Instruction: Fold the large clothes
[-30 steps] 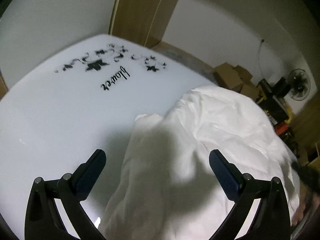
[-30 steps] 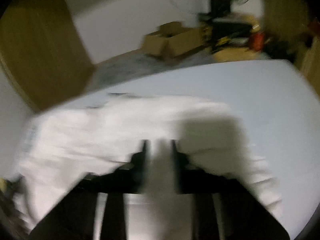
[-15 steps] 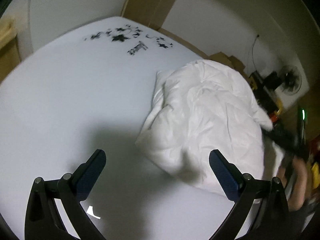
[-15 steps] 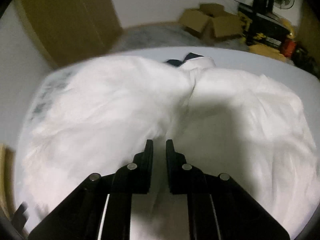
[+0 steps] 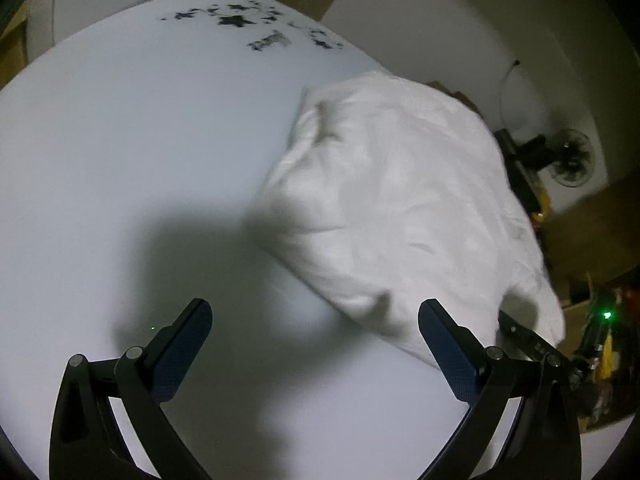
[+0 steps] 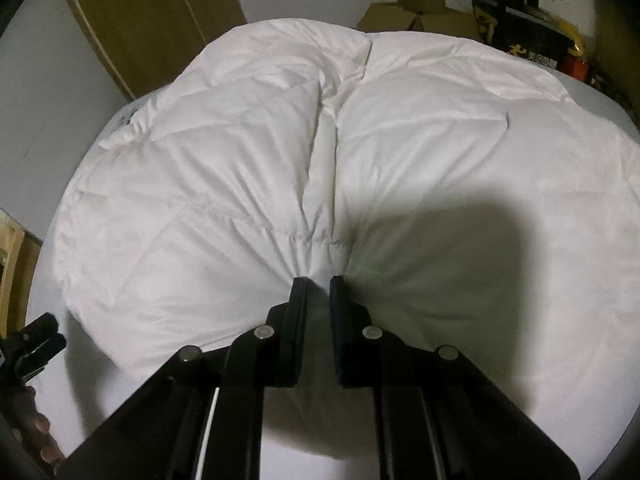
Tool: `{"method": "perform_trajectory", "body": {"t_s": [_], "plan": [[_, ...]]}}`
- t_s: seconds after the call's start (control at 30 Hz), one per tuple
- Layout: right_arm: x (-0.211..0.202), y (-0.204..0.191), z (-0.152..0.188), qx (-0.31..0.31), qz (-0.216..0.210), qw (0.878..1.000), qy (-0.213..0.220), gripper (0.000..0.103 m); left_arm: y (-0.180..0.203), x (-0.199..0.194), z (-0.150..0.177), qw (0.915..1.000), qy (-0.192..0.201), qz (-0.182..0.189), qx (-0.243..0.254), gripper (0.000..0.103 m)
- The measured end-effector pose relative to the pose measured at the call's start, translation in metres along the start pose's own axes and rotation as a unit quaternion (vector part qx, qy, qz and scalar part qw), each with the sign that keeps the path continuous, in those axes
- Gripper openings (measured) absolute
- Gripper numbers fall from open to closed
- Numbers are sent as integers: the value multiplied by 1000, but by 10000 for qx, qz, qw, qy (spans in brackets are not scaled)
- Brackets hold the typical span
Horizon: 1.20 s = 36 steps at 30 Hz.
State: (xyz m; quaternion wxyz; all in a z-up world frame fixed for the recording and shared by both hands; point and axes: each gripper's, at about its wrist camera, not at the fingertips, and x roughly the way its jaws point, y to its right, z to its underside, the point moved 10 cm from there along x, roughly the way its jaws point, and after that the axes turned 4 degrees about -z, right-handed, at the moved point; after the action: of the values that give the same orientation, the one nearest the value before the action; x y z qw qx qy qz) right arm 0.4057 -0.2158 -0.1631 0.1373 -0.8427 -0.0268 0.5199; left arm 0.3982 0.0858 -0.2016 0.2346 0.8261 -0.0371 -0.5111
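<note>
A white quilted down garment (image 6: 280,152) lies bunched on the white table (image 5: 120,152). My right gripper (image 6: 319,280) is shut on a pinched fold at the garment's near edge, with fabric squeezed between its dark pads. In the left wrist view the same garment (image 5: 400,216) fills the right half of the table. My left gripper (image 5: 316,316) stands wide open above bare table, its right finger (image 5: 444,340) just short of the garment's near corner, with nothing between the fingers. The right gripper's body (image 5: 528,340) shows at the garment's right edge.
Black star prints and lettering (image 5: 256,28) mark the table's far end. Beyond the table stand a wooden door (image 6: 148,20), cardboard boxes (image 6: 416,12), a floor fan (image 5: 568,160) and dark clutter. The left gripper's body (image 6: 32,344) and a hand's fingers (image 6: 40,432) show at the lower left.
Both views have swung: the left gripper has drawn off the garment to bare table beside it. The right gripper has kept its hold and the garment now lies spread and puffed before it.
</note>
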Motion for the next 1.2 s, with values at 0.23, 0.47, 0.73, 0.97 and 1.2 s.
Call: {"method": "perform_trajectory", "body": {"t_s": [0.23,0.47,0.73,0.97,1.2], "plan": [[4,7,14,-284,177,9994,-41,13,-3,1,-7,9993,-67,213,-291,103],[-64,20,23,436,-836,9941,527,65,-2,9,-15,9871,-392,1204,-981,103],[-89,26,34,536,-989,9917,629,64,1,37,-24,9789,-619,1428,-1321,103],[-90,41,37,590,-1002,9917,557,64,15,57,-50,9764,-636,1591,-1314,103],[-71,47,40,660,-1016,9920,341,64,21,60,-56,9784,-543,1558,-1245,98]]}}
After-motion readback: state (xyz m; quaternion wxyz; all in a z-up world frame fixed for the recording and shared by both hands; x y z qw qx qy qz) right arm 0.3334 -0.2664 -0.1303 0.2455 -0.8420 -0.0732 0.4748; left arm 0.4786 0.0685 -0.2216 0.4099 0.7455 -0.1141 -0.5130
